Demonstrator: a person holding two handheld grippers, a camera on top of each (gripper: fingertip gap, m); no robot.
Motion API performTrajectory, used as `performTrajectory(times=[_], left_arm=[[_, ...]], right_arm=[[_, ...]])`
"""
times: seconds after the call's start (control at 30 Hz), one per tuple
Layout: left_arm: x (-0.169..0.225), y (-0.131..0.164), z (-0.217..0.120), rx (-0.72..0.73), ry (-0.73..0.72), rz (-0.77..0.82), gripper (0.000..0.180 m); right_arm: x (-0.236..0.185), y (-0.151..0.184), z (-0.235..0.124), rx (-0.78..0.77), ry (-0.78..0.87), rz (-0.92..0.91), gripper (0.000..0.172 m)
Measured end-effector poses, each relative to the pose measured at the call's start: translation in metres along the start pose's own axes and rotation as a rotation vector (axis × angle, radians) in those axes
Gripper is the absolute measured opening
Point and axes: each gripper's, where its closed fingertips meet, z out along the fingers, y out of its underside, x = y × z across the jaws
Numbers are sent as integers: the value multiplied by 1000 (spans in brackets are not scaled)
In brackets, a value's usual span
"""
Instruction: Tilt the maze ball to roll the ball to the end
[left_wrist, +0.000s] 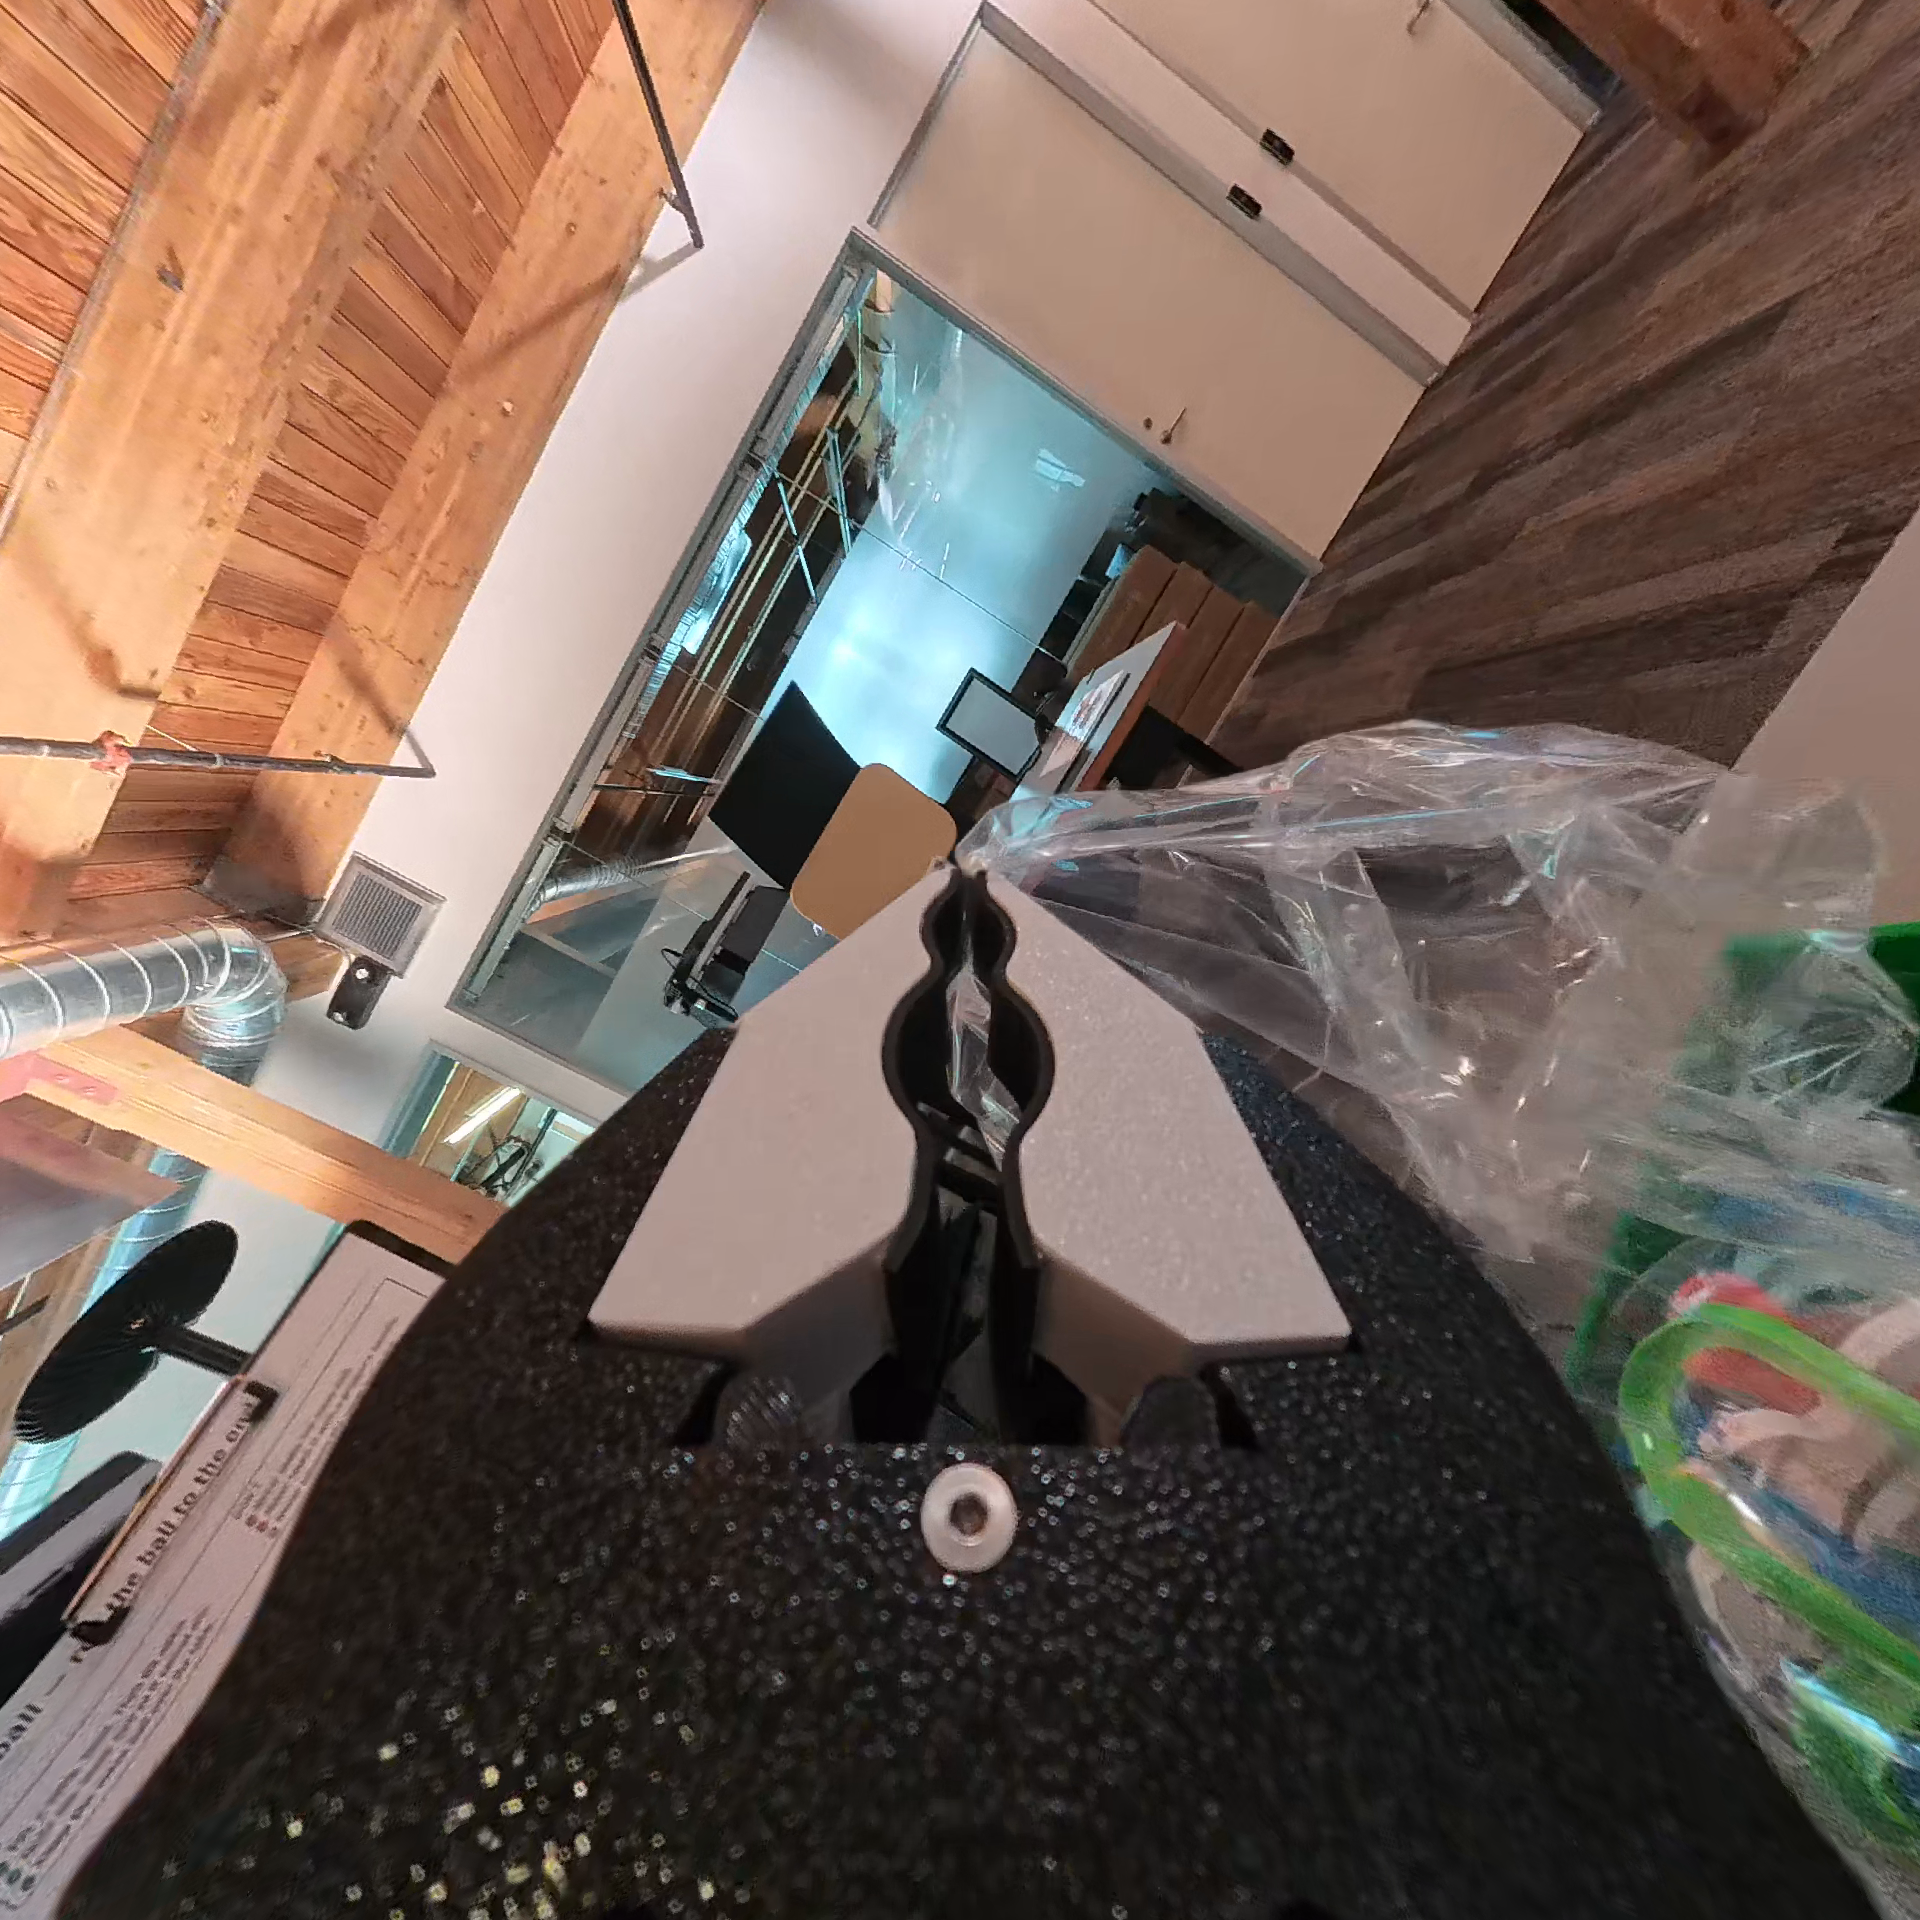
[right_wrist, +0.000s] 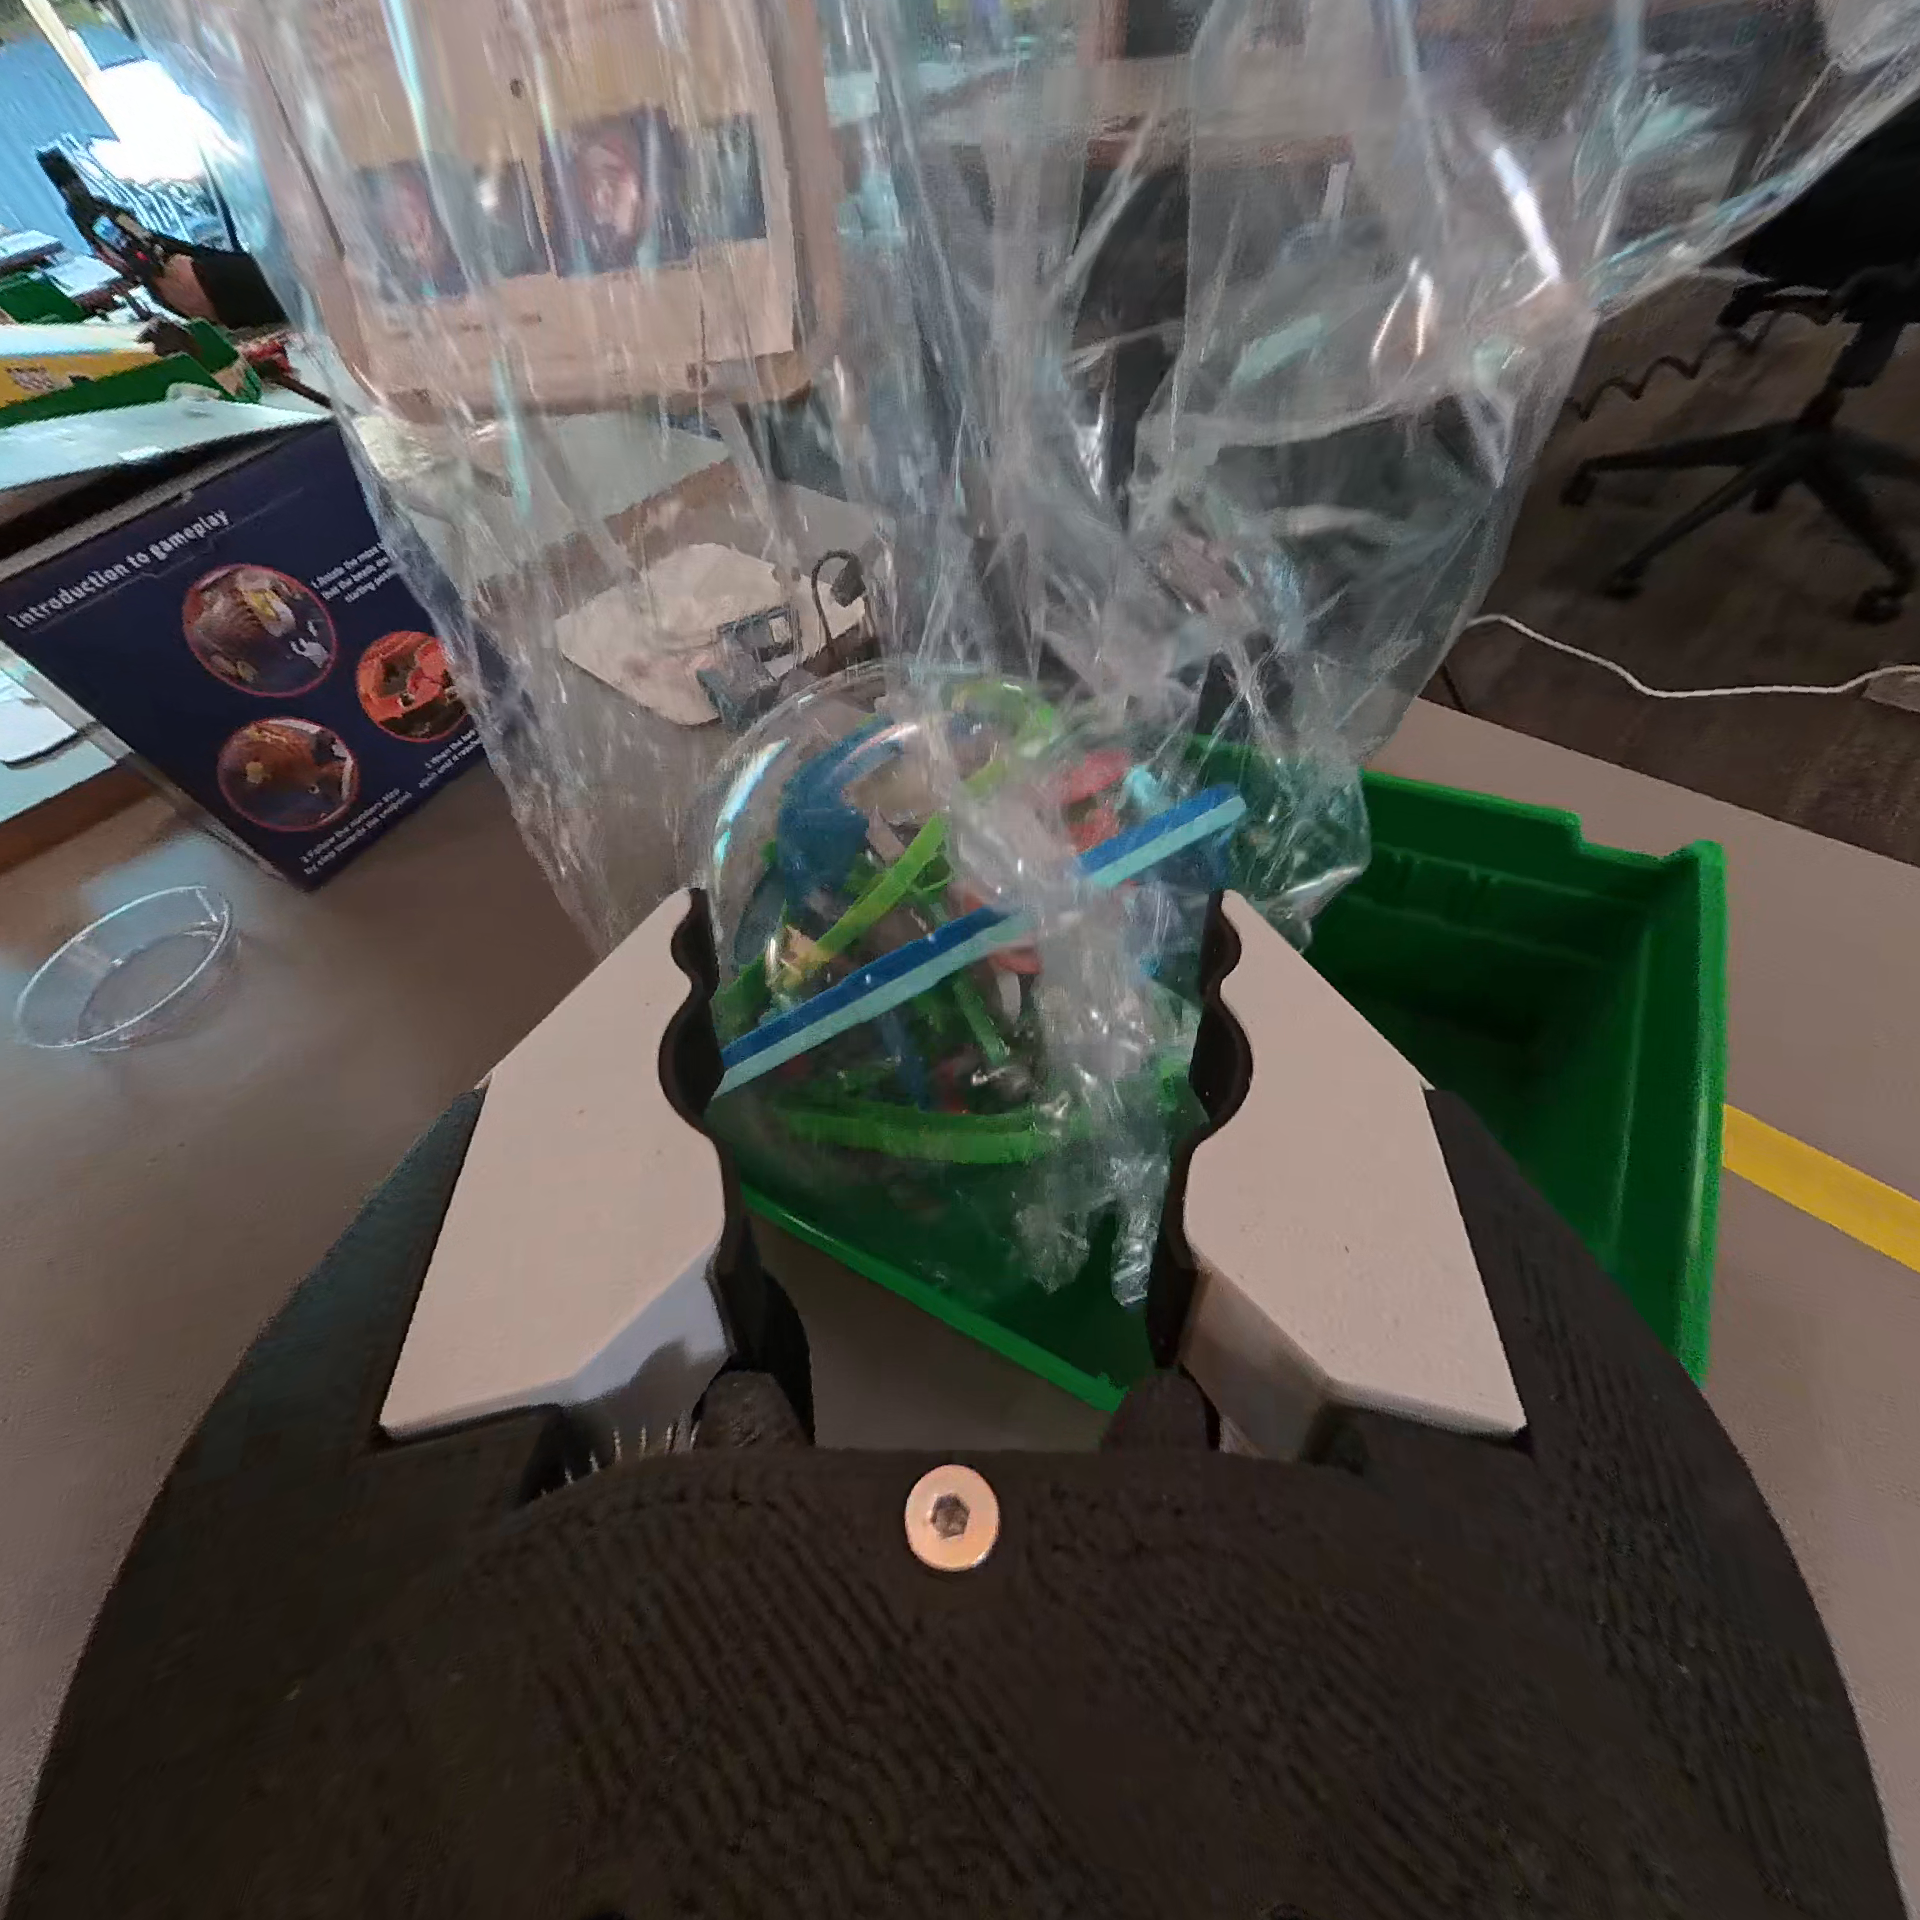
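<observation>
In your left wrist view, your left gripper (left_wrist: 961, 883) is tipped up toward the room's timber ceiling (left_wrist: 260, 364) and a glass partition (left_wrist: 883, 582), and its fingers are pressed together on a fold of the clear plastic bag (left_wrist: 1403, 914); the film runs down the slot between the two pads and billows away to the right. At the right edge of that view, blurred through the wrinkled plastic, you can make out the green, red and blue tracks of the maze ball (left_wrist: 1766, 1455), sitting low in the bag beside the gripper body. A white printed sheet (left_wrist: 208, 1507) lies at the lower left. In your right wrist view, your right gripper (right_wrist: 956, 935) stands spread wide, with the maze ball between its fingers: the clear sphere with blue, green and red ramps bulges up between the two pads, still wrapped in the bag, whose film rises out of the top of the picture. The left pad (right_wrist: 691, 997) lies against the sphere's side, but the right pad's contact is hidden by crumpled film, so you cannot tell whether it presses. Just behind and to the right of the ball sits a green plastic bin (right_wrist: 1558, 987) on the grey table (right_wrist: 260, 1143). To the left lie a dark blue game box (right_wrist: 239, 665) and a shallow clear dish (right_wrist: 125, 966), well apart from the ball.
</observation>
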Motion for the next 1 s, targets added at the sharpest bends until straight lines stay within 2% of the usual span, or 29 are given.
performTrajectory(times=[0.13, 0.27, 0.43, 0.53, 0.6, 0.67, 0.73, 0.8, 0.83, 0.9, 1.0], left_arm=[[-28, -20, -5, 38, -43, -24, 0], [-57, -43, -15, 88, -86, -64, 0], [-85, -60, -47, 160, -136, -89, 0], [-88, -55, -89, 241, -139, -150, 0], [-91, -45, -121, 288, -164, -177, 0], [-89, -39, -153, 350, -144, -268, 0], [-82, -37, -187, 424, -86, -385, 0], [-67, -42, -225, 527, 12, -474, 0], [-60, -41, -243, 556, 49, -512, 0], [-45, -32, -279, 580, 97, -545, 0], [-19, 1, -327, 547, 154, -611, 0]], right_arm=[[-1, 4, 11, -21, 17, -22, 93], [-4, -7, 8, 37, 30, -36, 92], [-3, -22, -8, 100, 53, -55, 103], [-18, -49, -32, 244, 23, -129, 107], [-34, -72, -53, 383, -8, -194, 115], [-57, -91, -70, 509, -53, -251, 127], [-82, -102, -75, 585, -79, -315, 132], [-104, -105, -65, 595, -64, -387, 130], [-112, -104, -57, 589, -40, -420, 124], [-121, -102, -45, 586, 27, -461, 94], [-143, -102, -48, 650, 31, -545, 12]])
